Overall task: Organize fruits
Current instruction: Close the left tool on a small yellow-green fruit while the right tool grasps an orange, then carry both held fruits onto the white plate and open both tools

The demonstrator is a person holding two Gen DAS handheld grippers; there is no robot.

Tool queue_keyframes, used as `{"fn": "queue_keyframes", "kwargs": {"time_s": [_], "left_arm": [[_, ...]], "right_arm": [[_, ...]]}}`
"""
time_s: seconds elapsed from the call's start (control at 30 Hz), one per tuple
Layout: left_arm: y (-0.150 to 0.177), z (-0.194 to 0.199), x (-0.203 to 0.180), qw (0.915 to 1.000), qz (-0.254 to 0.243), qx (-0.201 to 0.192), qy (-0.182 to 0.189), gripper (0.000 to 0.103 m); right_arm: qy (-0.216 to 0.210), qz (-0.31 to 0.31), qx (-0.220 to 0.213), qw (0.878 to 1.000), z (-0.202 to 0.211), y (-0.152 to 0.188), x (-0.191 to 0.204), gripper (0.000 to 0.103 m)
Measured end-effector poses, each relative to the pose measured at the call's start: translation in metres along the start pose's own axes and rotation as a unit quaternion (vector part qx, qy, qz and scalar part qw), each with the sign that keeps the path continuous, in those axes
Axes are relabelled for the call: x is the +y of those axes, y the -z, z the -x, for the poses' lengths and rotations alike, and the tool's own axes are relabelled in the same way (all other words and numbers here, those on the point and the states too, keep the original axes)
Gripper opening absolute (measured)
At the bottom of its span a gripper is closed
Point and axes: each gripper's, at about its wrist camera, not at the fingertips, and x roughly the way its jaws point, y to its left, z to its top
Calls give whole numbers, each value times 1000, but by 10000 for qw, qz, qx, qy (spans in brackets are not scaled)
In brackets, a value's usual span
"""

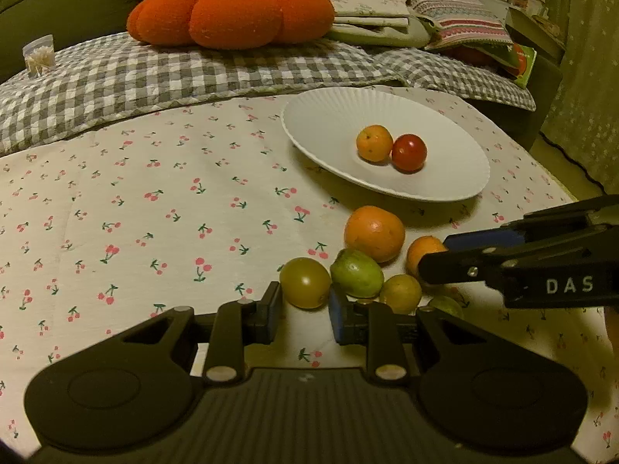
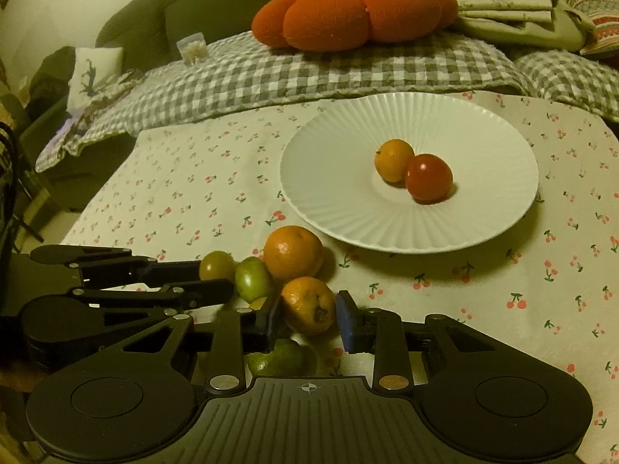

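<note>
A white ribbed plate [image 1: 329,123] [image 2: 348,178] holds a small orange fruit [image 1: 374,143] [image 2: 394,160] and a red tomato [image 1: 409,152] [image 2: 428,178]. In front of it a cluster of fruit lies on the cloth: a large orange [image 1: 374,233] [image 2: 293,252], a green fruit [image 1: 356,273] [image 2: 253,278], a yellow-green tomato [image 1: 305,282] [image 2: 216,265] and a small orange [image 1: 423,253] [image 2: 308,304]. My left gripper [image 1: 305,309] is open, its fingers either side of the yellow-green tomato. My right gripper [image 2: 308,319] is open around the small orange.
A cherry-print cloth [image 1: 154,212] covers the table. Behind it lie a checked blanket [image 1: 154,73], an orange pumpkin cushion [image 1: 232,15] and folded fabrics [image 1: 387,4]. More small fruit [image 1: 400,293] lie in the cluster. The table edge drops off at the left in the right wrist view.
</note>
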Motion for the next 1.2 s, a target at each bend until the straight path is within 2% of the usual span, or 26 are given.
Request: {"fn": "queue_keyframes", "kwargs": {"time_s": [0.67,0.97,1.2], "left_arm": [[-18,21,-11,9992,-75,-388,-36,24],[-38,8,-30,9988,-53,-478,119,24],[-53,-7,-49,9983,-3,-523,270,24]], "right_arm": [[145,-38,-455,9989,34,-15,-5,29],[494,-231,-749,9957,44,-30,-28,29],[699,-371,-792,9937,42,-36,-45,29]]}}
